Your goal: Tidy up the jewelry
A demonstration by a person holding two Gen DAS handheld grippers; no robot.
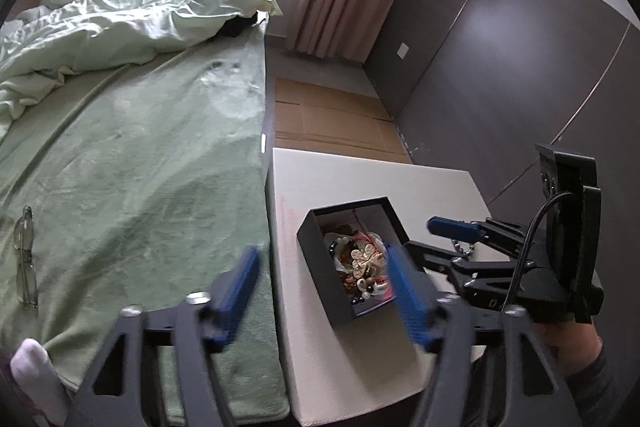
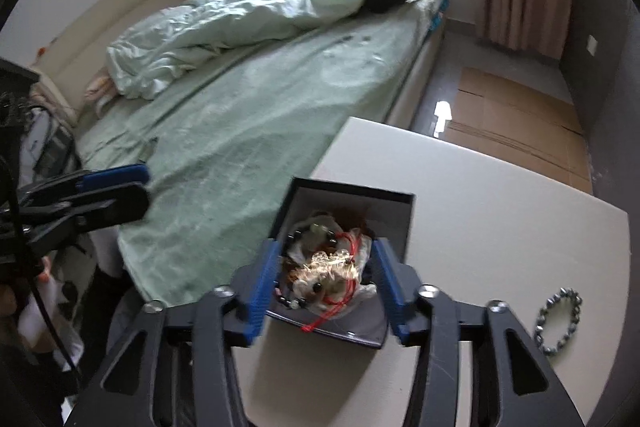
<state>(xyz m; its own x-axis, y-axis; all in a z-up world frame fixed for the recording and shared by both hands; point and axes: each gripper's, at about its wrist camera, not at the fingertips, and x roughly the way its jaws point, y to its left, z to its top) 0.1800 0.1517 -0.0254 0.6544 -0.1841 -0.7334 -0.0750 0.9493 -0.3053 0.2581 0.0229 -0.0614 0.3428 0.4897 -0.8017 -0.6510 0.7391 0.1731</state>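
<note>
Black and open-topped, a small rectangular cardboard jewelry box (image 2: 352, 251) sits on a white rectangular tabletop (image 2: 500, 219) that stands right beside a bed covered with a pale green blanket (image 1: 140, 167). Inside the box lies a tangle of jewelry (image 2: 328, 267): dark beaded strands, a pale gold ornament, red cord and some clear plastic wrapping, heaped together so that single pieces are hard to separate. In the right wrist view, the right gripper (image 2: 326, 287) hangs above the near end of the box with its blue-padded fingers (image 2: 262, 279) spread wide on either side of the heap, holding nothing. A silver-grey beaded bracelet (image 2: 558, 321) lies flat on the tabletop, apart from the box on its right side, close to the table's edge. The left gripper (image 1: 326, 291) is also spread wide with nothing between its blue fingers (image 1: 404, 291); in its own view one finger is over the blanket and the other over the near edge of the box. From the left wrist view the bracelet is mostly hidden behind the right gripper. A pair of thin-framed eyeglasses (image 1: 25, 259) rests on the blanket, well apart from the table. Flattened brown cardboard (image 1: 332, 119) lies on the floor beyond the table, and a crumpled light green duvet (image 2: 240, 23) is bunched at the far end of the bed.
</note>
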